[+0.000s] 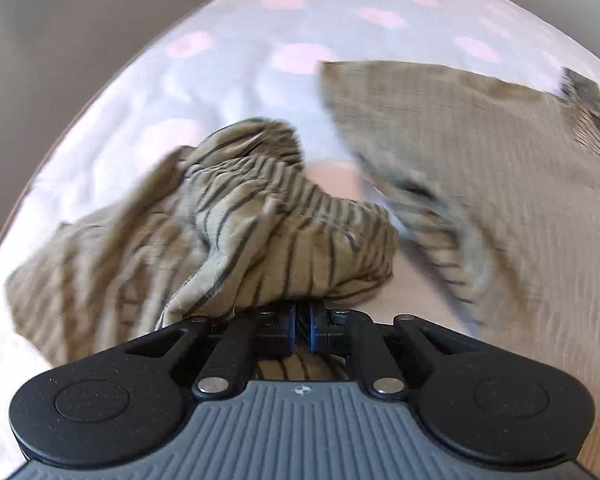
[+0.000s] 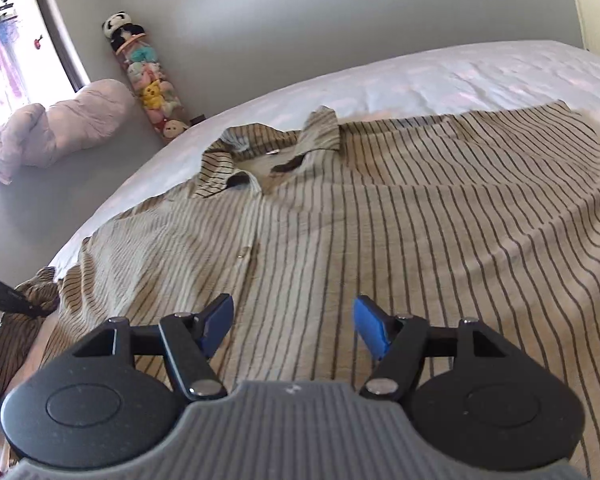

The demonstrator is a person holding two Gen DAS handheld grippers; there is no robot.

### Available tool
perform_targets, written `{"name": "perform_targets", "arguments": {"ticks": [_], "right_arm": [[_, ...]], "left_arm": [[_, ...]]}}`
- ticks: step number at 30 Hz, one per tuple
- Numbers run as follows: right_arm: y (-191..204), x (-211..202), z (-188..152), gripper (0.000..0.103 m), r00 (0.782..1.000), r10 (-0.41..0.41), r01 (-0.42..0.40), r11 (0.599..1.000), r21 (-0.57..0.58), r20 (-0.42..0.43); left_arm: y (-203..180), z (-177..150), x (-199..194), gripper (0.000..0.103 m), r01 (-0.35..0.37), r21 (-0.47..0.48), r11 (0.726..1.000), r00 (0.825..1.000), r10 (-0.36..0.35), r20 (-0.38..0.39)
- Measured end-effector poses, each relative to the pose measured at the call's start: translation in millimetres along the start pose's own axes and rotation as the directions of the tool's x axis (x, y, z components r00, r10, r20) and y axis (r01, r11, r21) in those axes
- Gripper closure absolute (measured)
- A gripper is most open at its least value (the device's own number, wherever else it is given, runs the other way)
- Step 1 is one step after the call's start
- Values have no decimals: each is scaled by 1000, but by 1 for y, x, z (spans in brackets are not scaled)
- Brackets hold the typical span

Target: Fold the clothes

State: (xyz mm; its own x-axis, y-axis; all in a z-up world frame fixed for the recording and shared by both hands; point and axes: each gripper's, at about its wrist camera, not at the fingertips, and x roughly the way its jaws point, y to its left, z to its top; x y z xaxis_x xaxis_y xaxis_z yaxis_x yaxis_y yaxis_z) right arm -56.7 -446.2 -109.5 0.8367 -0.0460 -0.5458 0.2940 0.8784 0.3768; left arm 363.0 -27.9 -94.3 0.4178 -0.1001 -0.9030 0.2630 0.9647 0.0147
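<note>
Beige cloth with thin dark stripes filled the near ground of both views: a button-front shirt [image 2: 340, 216] lay spread on a bed [image 2: 440, 76] covered in a pale sheet with soft pink spots.

In the left wrist view the left gripper [image 1: 303, 318] pointed steeply down, its blue pads drawn together on a bunched fold of the shirt's sleeve [image 1: 260, 232]; the striped cloth ran between the pads and showed again below them. Beyond the bunch the sleeve trailed off leftward toward the sheet's edge, and a strip of bare sheet separated it from the flat body of the shirt on the right, whose far hem edge was blurred.

In the right wrist view the right gripper [image 2: 294, 330] hovered above the shirt front with its blue pads [image 2: 370, 330] standing well apart and nothing between them. Just ahead ran the button placket [image 2: 246, 250], then the rumpled collar [image 2: 260, 156], partly turned up. The shirt's left edge sat near the rounded edge of the bed, where the gathered sleeve hung beside a dark shape that was too cut off to identify.

Past the collar a broad band of bare sheet stretched to the far side. Beyond the bed, a pinkish quilt [image 2: 56, 132] lay heaped by a bright window [image 2: 8, 48], and a tall column of plush toys [image 2: 148, 76] leaned in the corner against the grey wall.
</note>
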Motion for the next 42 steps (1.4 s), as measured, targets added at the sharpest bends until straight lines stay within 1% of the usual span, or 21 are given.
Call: {"name": "perform_targets", "arguments": {"ticks": [2, 4, 6, 8, 10, 11, 12, 15, 17, 20, 22, 23, 25, 27, 30, 35, 36, 37, 40, 42], "right_arm": [[-2, 1, -1, 33, 1000, -5, 5, 1000, 9, -2], [0, 1, -1, 33, 1000, -4, 4, 1000, 5, -3], [2, 2, -2, 33, 1000, -2, 2, 1000, -3, -8], [3, 3, -2, 33, 1000, 0, 0, 1000, -6, -14], [3, 3, -2, 33, 1000, 0, 0, 1000, -4, -13], [3, 3, -2, 33, 1000, 1, -1, 1000, -3, -12], [3, 2, -2, 33, 1000, 1, -1, 1000, -1, -10], [4, 0, -3, 33, 1000, 4, -4, 1000, 1, -3], [5, -1, -3, 33, 1000, 9, -9, 1000, -3, 3], [6, -3, -3, 33, 1000, 14, -14, 1000, -1, 8], [4, -3, -2, 33, 1000, 15, -15, 1000, 8, 8], [3, -3, -2, 33, 1000, 15, -15, 1000, 11, 7], [2, -1, -3, 33, 1000, 17, -17, 1000, 16, 0], [2, 0, -4, 33, 1000, 20, -20, 1000, 14, -6], [1, 2, -4, 33, 1000, 21, -21, 1000, 18, -12], [-1, 7, -5, 33, 999, 18, -17, 999, 30, -30], [-1, 8, -6, 33, 999, 18, -17, 999, 30, -33], [-1, 8, -6, 33, 999, 18, -17, 999, 29, -36], [0, 9, -7, 33, 999, 18, -17, 999, 28, -42], [0, 10, -7, 33, 999, 18, -17, 999, 28, -43]], "left_arm": [[11, 3, -1, 97, -55, -6, 998, 998, 55, 2], [23, 7, -2, 97, -117, -15, 993, 993, 117, 2], [38, 8, -2, 97, -185, -51, 981, 983, 185, -7], [50, 9, -2, 97, -249, -92, 964, 968, 249, -18], [57, 10, -4, 97, -270, -123, 955, 963, 269, -28], [55, 10, -6, 97, -263, -121, 957, 965, 261, -29], [52, 10, -8, 97, -240, -112, 964, 971, 239, -25], [37, 11, -13, 93, -143, -102, 984, 990, 143, -3], [25, 13, -14, 91, -81, -100, 992, 996, 83, 12], [7, 19, -15, 91, 13, -92, 996, 999, -9, 44], [-10, 23, -16, 91, 77, -57, 995, 995, -72, 75], [-19, 24, -16, 91, 93, -27, 995, 992, -90, 85], [-35, 28, -14, 90, 105, 24, 994, 990, -107, 97], [-46, 33, -11, 87, 113, 41, 993, 989, -116, 97], [-59, 40, 1, 86, 112, 68, 991, 989, -118, 90], [-71, 35, 15, 86, 132, 78, 988, 989, -137, 63], [-71, 32, 18, 94, 134, 76, 988, 989, -138, 58], [-70, 30, 19, 100, 133, 75, 988, 989, -137, 56], [-63, 23, 17, 101, 118, 63, 991, 990, -123, 66], [-52, 22, 14, 101, 95, 37, 995, 993, -97, 60]]}}
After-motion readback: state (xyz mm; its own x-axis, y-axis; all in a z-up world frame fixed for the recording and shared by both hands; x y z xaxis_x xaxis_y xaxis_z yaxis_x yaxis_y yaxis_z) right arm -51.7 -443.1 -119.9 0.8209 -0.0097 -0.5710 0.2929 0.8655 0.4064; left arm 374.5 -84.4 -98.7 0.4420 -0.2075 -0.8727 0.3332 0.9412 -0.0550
